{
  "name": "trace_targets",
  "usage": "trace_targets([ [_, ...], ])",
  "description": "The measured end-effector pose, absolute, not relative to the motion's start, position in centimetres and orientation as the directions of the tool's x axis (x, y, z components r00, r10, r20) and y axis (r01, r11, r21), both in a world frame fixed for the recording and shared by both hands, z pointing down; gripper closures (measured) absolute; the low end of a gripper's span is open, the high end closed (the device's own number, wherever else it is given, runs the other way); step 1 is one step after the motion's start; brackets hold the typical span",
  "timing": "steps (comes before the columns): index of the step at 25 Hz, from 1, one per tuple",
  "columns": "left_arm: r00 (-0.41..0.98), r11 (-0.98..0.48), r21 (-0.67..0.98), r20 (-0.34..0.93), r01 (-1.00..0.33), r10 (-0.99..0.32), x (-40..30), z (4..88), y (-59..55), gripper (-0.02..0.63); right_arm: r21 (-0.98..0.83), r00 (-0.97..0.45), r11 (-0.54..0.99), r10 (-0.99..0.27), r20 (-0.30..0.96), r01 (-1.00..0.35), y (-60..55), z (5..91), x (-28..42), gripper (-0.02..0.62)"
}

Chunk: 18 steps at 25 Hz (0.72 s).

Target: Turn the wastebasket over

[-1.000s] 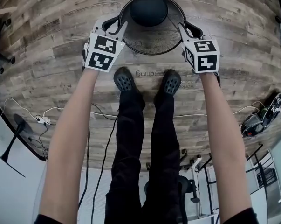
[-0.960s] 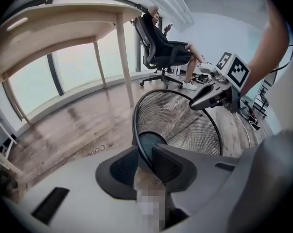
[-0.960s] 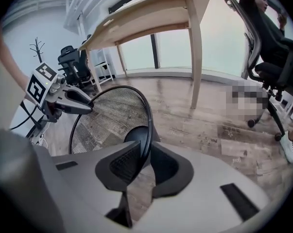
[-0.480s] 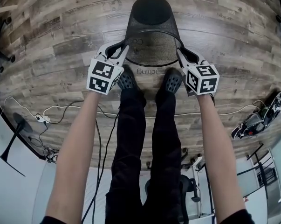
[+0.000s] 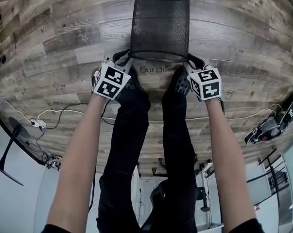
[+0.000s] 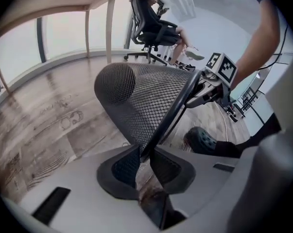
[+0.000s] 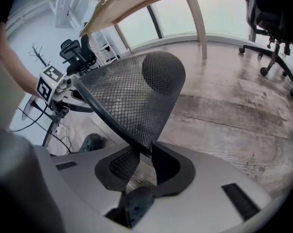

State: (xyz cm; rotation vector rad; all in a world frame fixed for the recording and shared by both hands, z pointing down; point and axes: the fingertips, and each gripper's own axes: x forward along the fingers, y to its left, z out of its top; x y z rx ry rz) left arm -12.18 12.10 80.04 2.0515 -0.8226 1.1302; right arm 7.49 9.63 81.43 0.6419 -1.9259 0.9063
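Note:
A black mesh wastebasket is tilted over the wood floor, its closed bottom pointing away from me and its open rim near my feet. My left gripper is shut on the rim's left side, its jaws having just been closing on it. My right gripper is shut on the rim's right side. In the left gripper view the rim bar passes between the pads of the left gripper, and the wastebasket stretches ahead. The right gripper view shows the right gripper clamped on the wastebasket the same way.
My two dark shoes stand right behind the rim. Cables trail over the floor at the left, and some gear lies at the right. An office chair and a wooden table leg stand further off.
The wastebasket has tipped from showing its open mouth and inner bottom to showing its side wall. Both grippers have come lower and nearer my feet, still on the rim.

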Motion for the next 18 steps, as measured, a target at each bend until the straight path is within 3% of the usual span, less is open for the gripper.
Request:
trace_targets([
  [6,0.426,-0.6,0.208,0.871,-0.772,-0.246,-11.7,82.4,10.9,0.534,-0.309,-0.465,0.585,-0.135,0.875,-0.75,8.3,84.2,8.2,0.502],
  [10,0.401,-0.624,0.198,0.893,-0.756,-0.202,-11.6,82.4,11.4,0.535,-0.322,-0.437,0.522,-0.111,0.893,-0.79,9.0,83.9,8.5,0.479],
  [15,0.386,-0.646,0.193,0.907,-0.738,-0.17,-11.1,82.2,11.2,0.535,-0.423,-0.433,0.092,-0.182,0.883,-0.901,9.3,79.0,10.9,0.341],
  [18,0.375,-0.637,0.191,0.912,-0.747,-0.166,-10.8,82.0,11.5,0.534,-0.439,-0.435,0.037,-0.237,0.869,-0.898,9.0,74.7,10.2,0.316],
])
